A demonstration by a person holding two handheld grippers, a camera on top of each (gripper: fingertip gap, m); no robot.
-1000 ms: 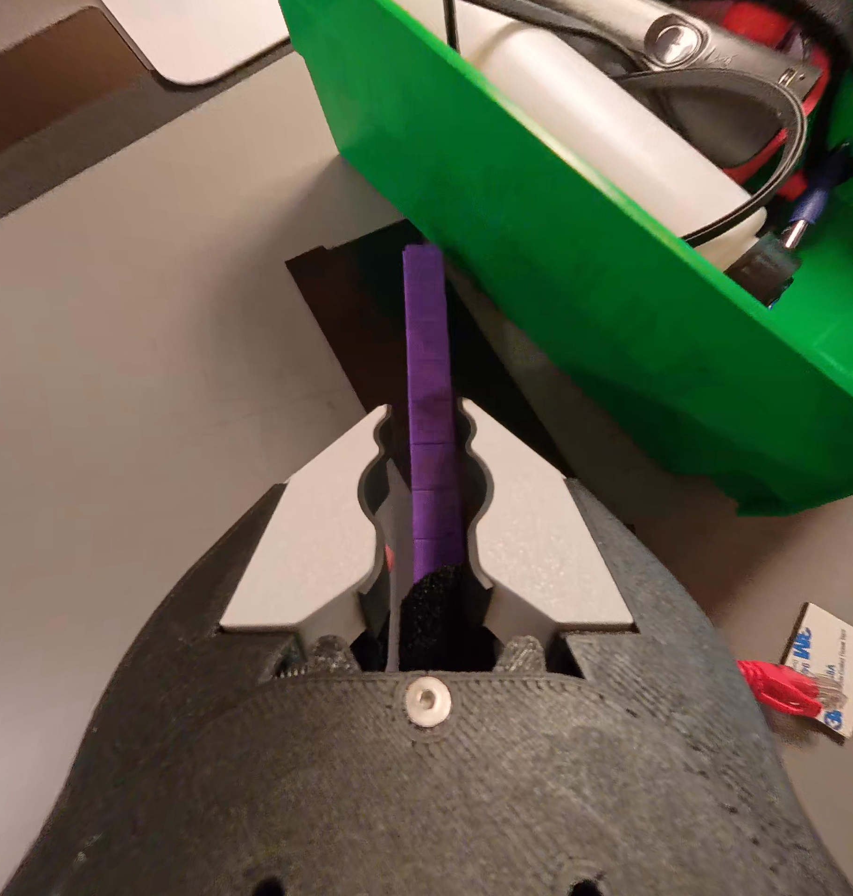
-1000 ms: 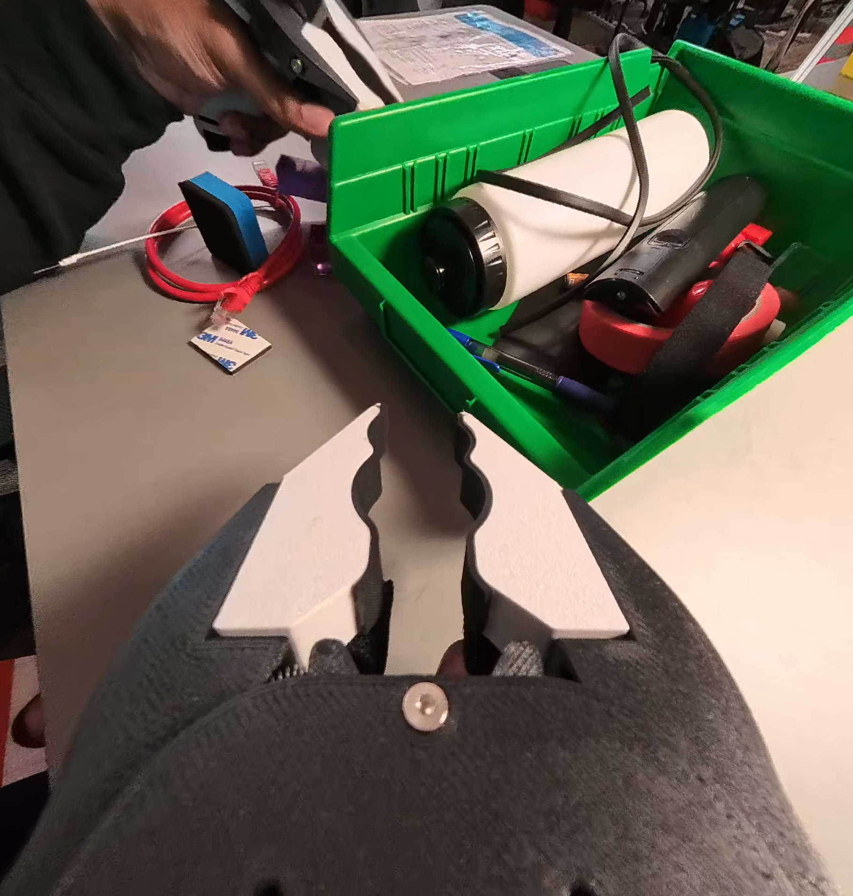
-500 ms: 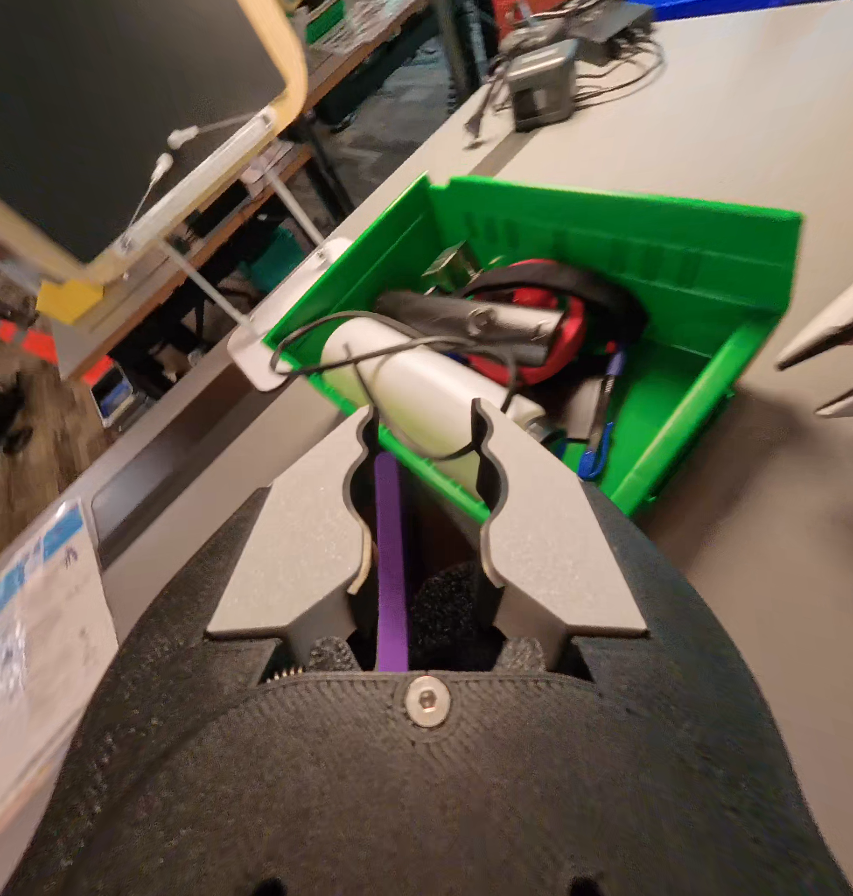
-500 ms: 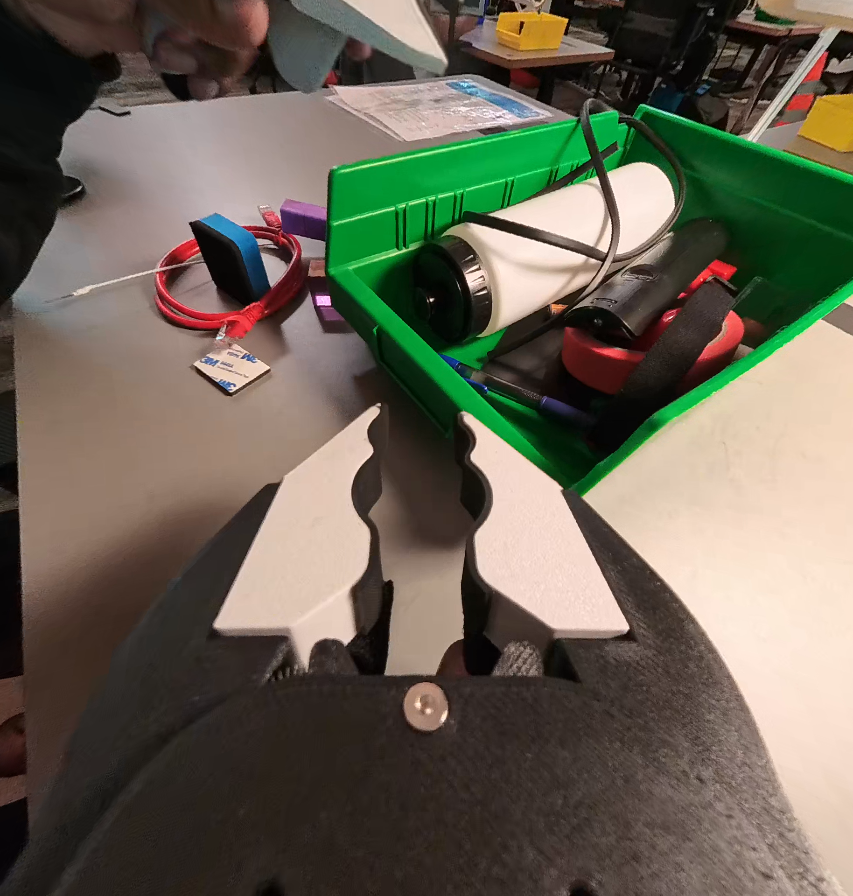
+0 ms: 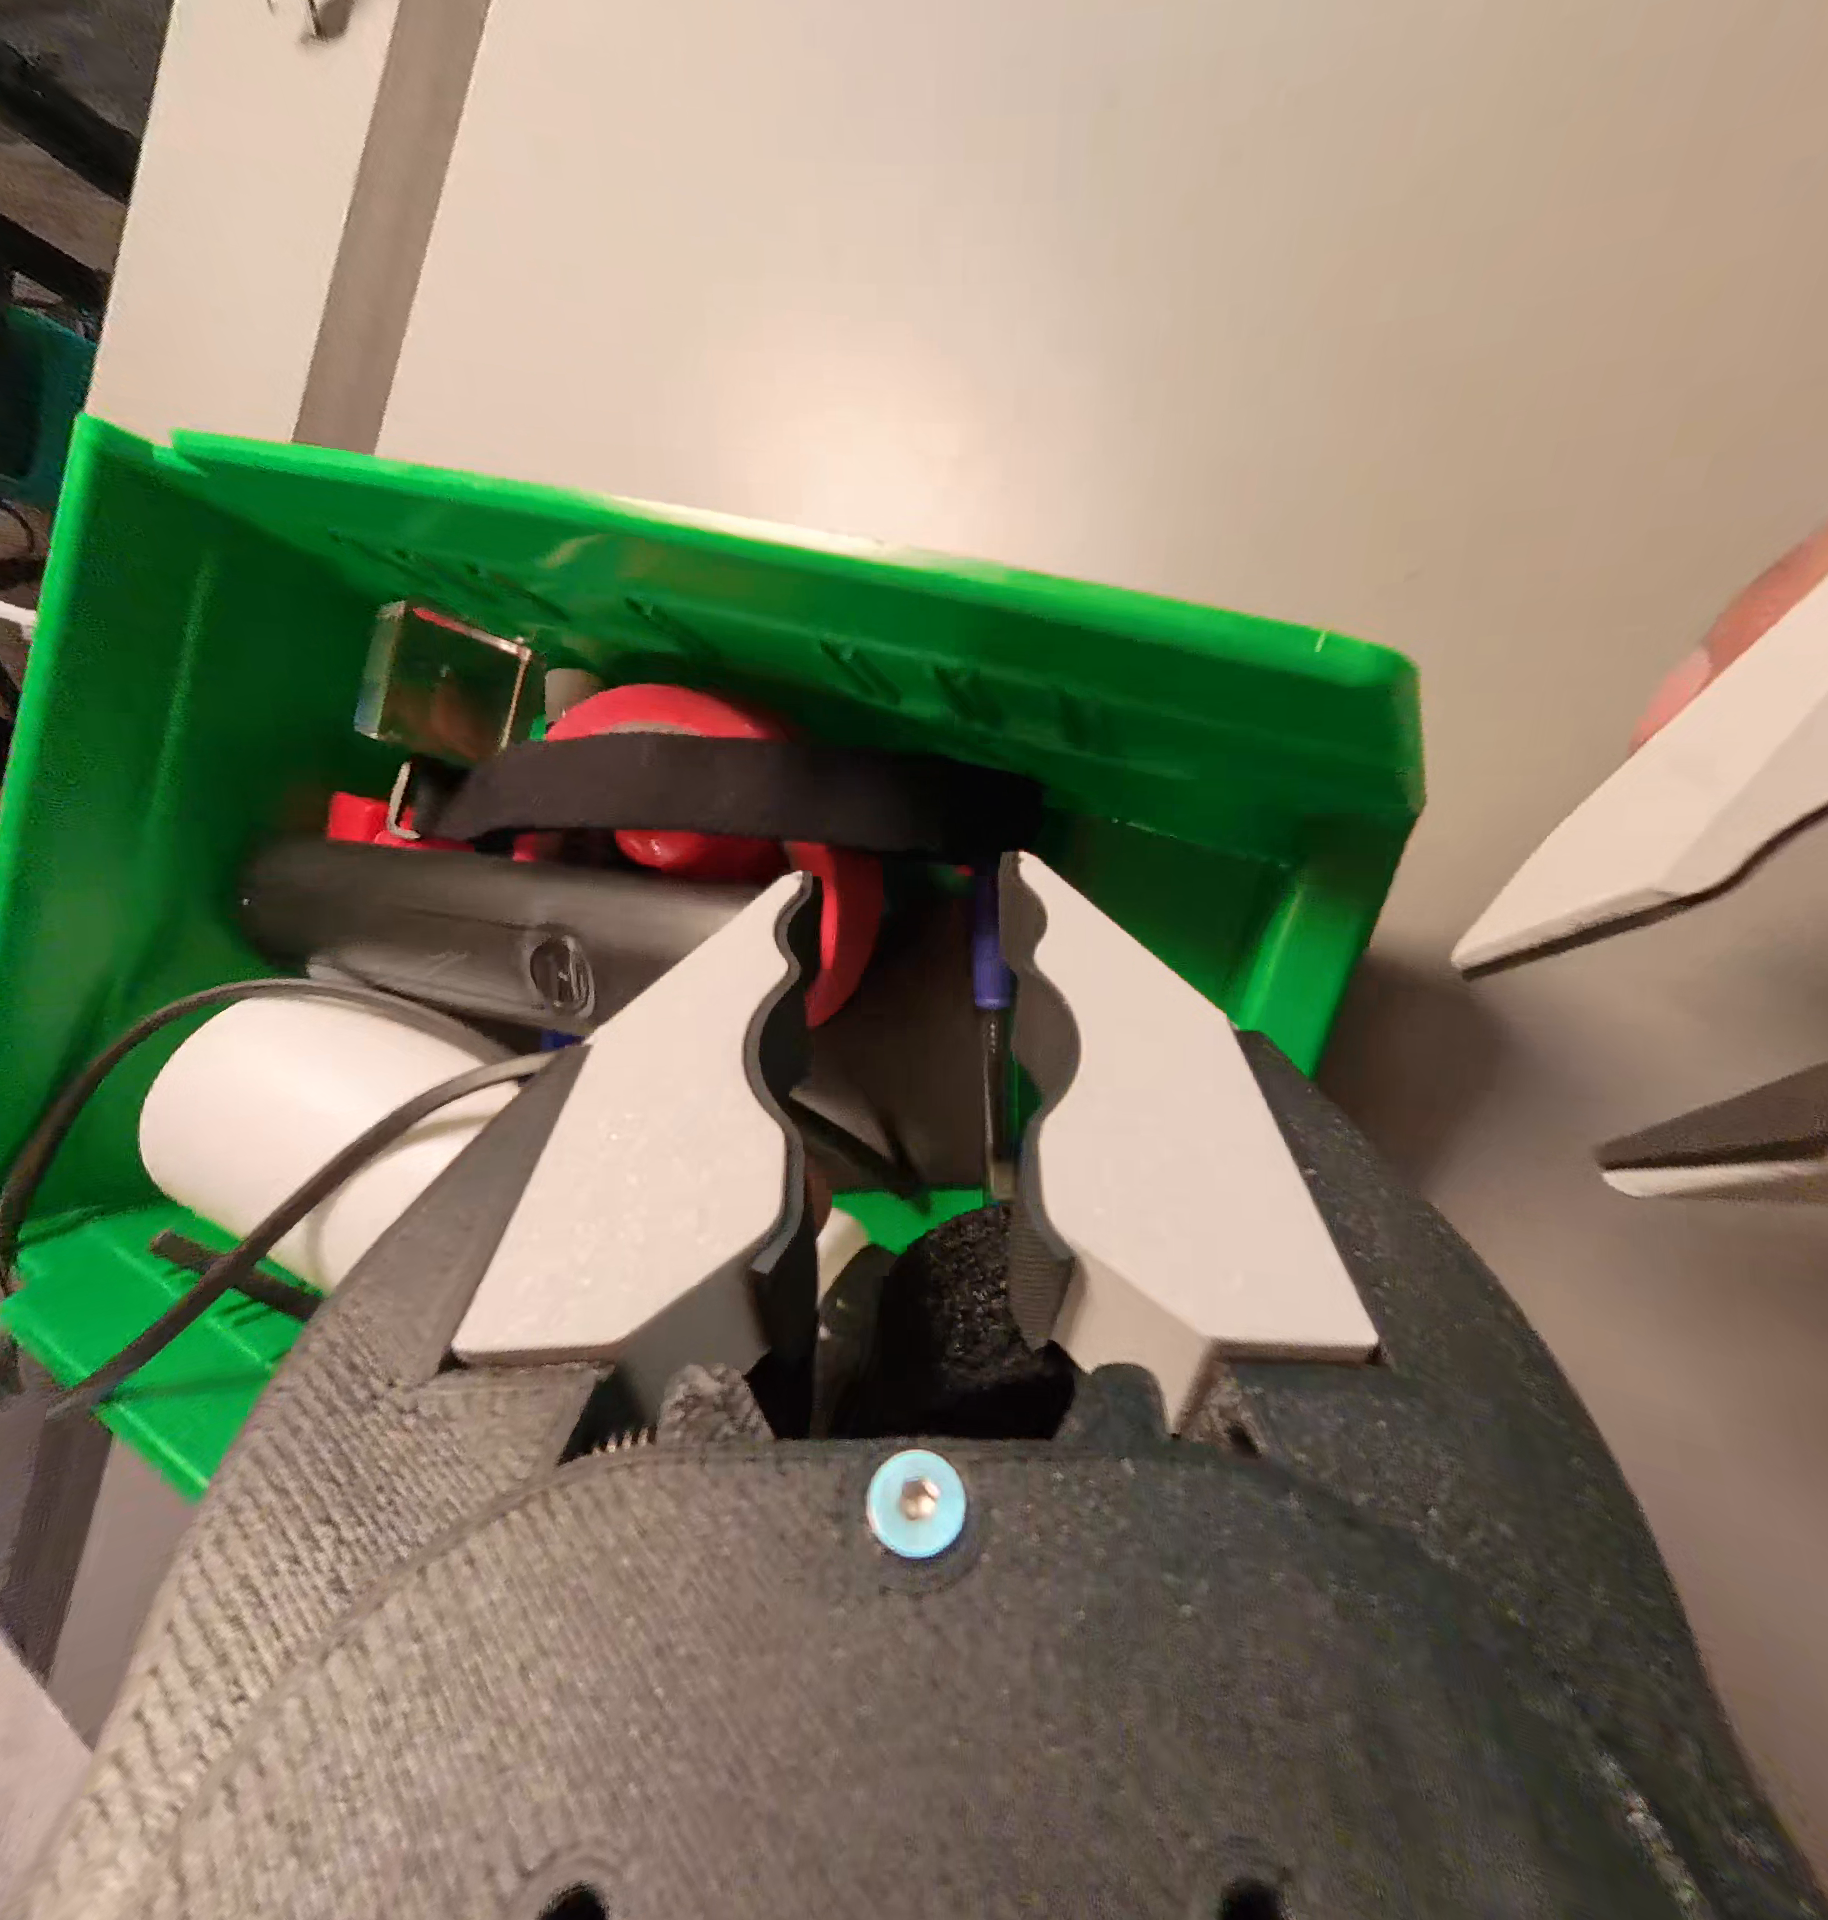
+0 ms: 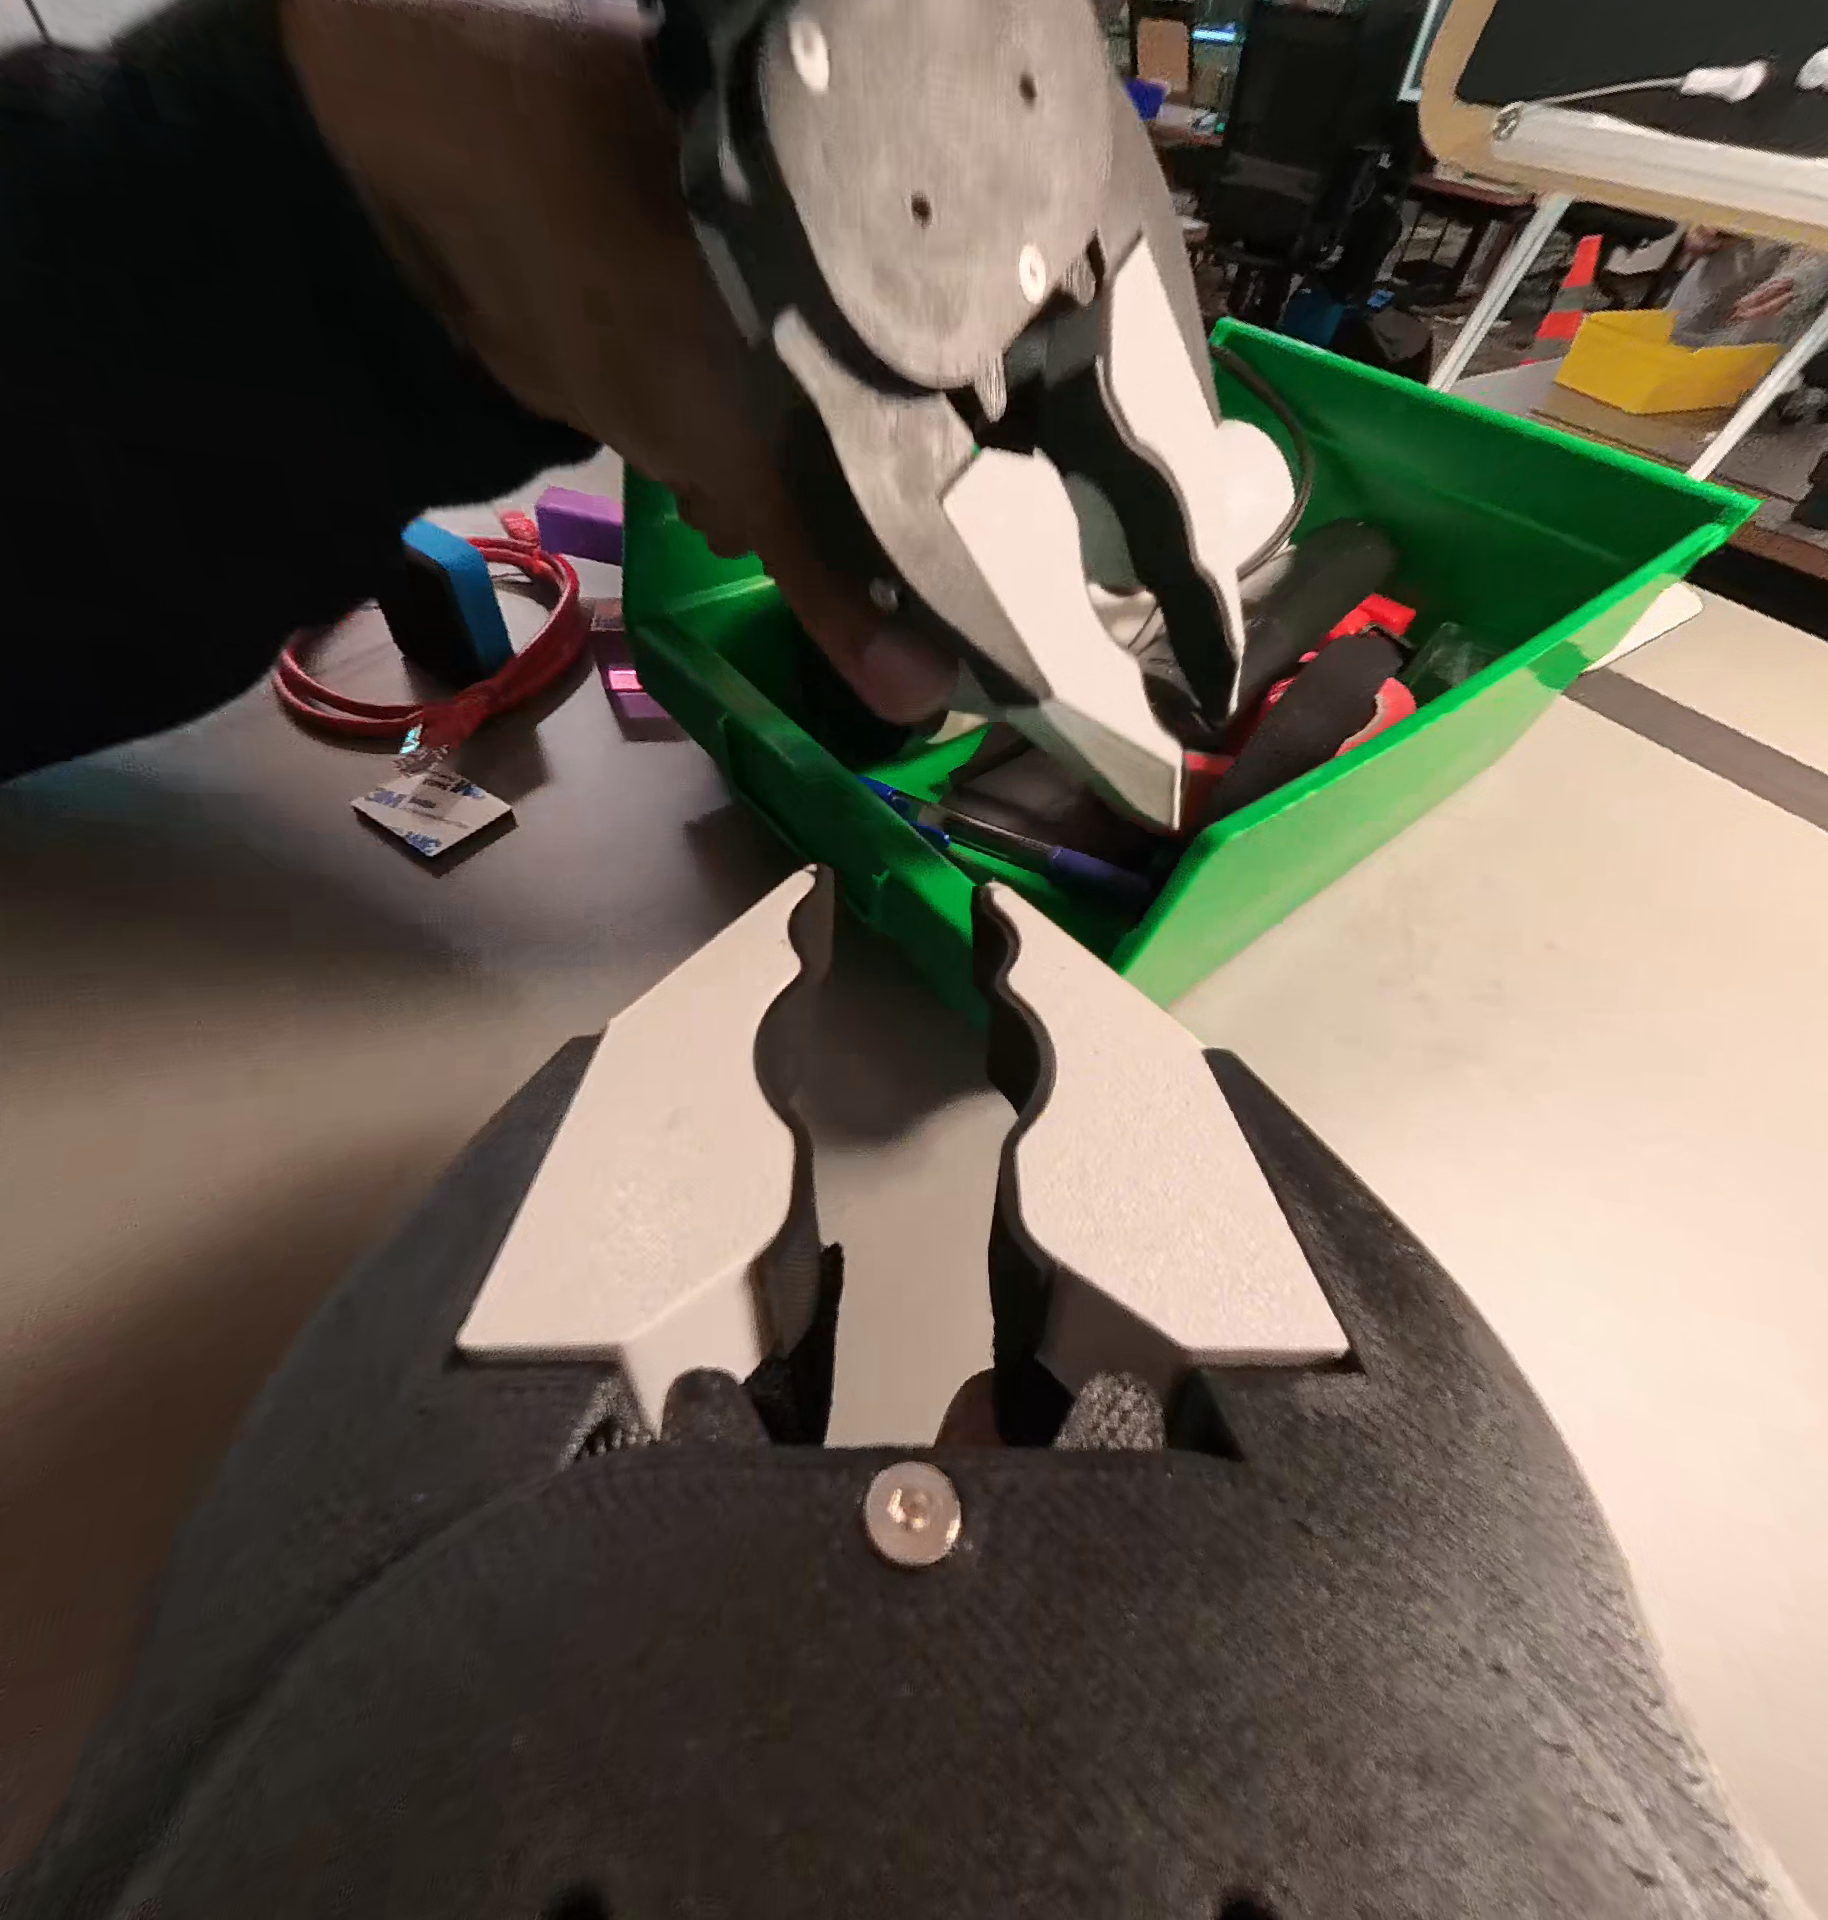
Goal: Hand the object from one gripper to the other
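cable (image 6: 442, 675) left of bin (image 6: 1492, 582)

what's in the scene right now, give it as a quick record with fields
left gripper: open, above the green bin
right gripper: open, empty, over the table by the bin's corner
in bin: white cylinder, red tape roll, pen
beside bin: red cable, purple block
handover: no object clearly held

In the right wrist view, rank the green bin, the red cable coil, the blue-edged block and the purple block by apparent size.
1. green bin
2. red cable coil
3. blue-edged block
4. purple block, partly hidden, so unsure
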